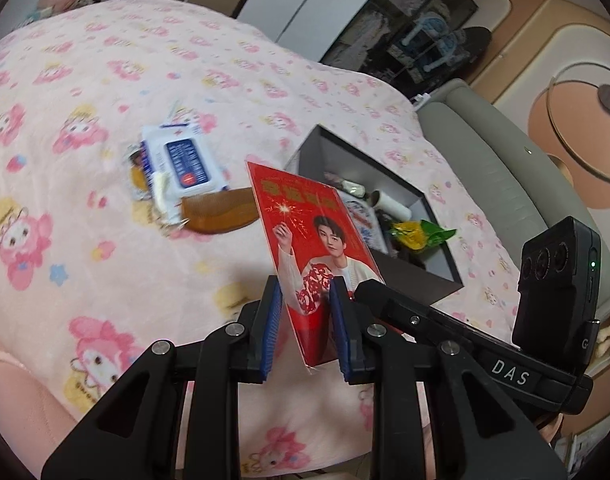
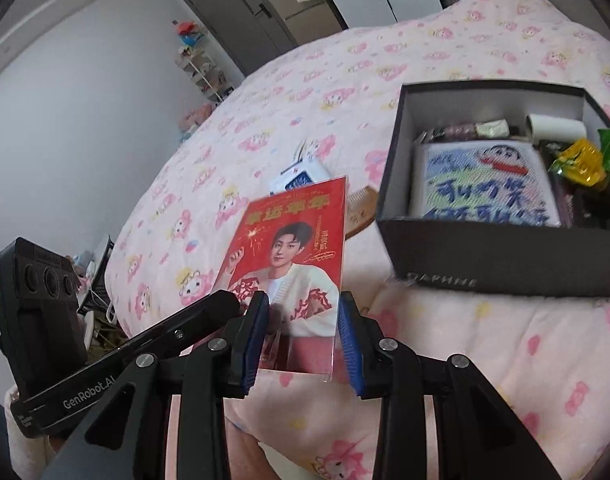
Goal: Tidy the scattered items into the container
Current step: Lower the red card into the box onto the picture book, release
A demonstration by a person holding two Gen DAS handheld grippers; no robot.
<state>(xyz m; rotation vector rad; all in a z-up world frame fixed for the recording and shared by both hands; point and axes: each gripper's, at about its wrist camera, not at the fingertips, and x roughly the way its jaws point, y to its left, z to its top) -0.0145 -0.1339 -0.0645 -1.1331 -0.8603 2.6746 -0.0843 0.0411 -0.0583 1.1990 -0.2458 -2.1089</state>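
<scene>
Red photo card (image 2: 297,248) off bed, lower end between pads of both left gripper (image 1: 305,312) and right gripper (image 2: 301,320). Both jaw pairs narrow, touching card edges; which pair bears load unclear. Long axis runs forward from fingers, top end tilted up and away. Black box (image 2: 485,256) ahead-right, well apart; right gripper nearer, by judgement. Next move: carry card rightward over rim.
</scene>
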